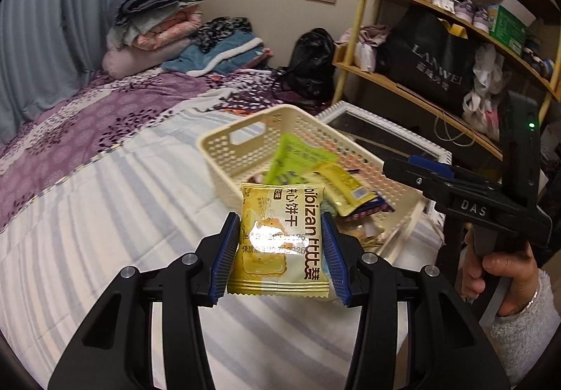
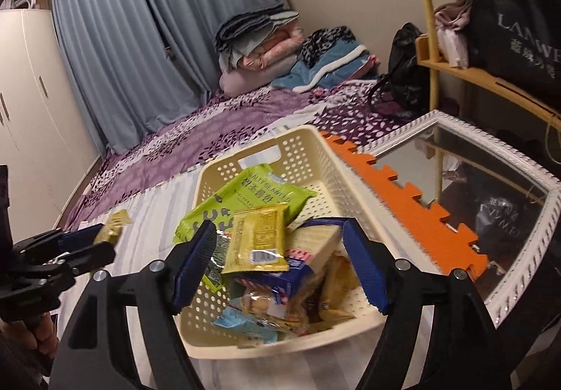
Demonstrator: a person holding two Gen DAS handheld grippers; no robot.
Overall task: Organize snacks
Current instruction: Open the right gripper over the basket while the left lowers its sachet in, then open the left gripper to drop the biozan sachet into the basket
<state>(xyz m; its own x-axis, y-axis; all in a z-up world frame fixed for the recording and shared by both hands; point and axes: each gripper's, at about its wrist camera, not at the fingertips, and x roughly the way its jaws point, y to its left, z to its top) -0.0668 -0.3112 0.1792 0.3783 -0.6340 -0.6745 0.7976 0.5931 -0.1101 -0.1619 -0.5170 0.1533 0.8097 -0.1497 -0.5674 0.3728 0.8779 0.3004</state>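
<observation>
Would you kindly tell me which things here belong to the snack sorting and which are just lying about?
Belongs to the job:
yellow biscuit packet, clamped in left tool
cream basket
green snack bag
right tool, open above basket

Lying about:
folded bedding
mirror
orange foam strip

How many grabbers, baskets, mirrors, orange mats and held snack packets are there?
grippers: 2, left gripper and right gripper
basket: 1
mirror: 1
orange mat: 1
yellow biscuit packet held in left gripper: 1
Total: 6
</observation>
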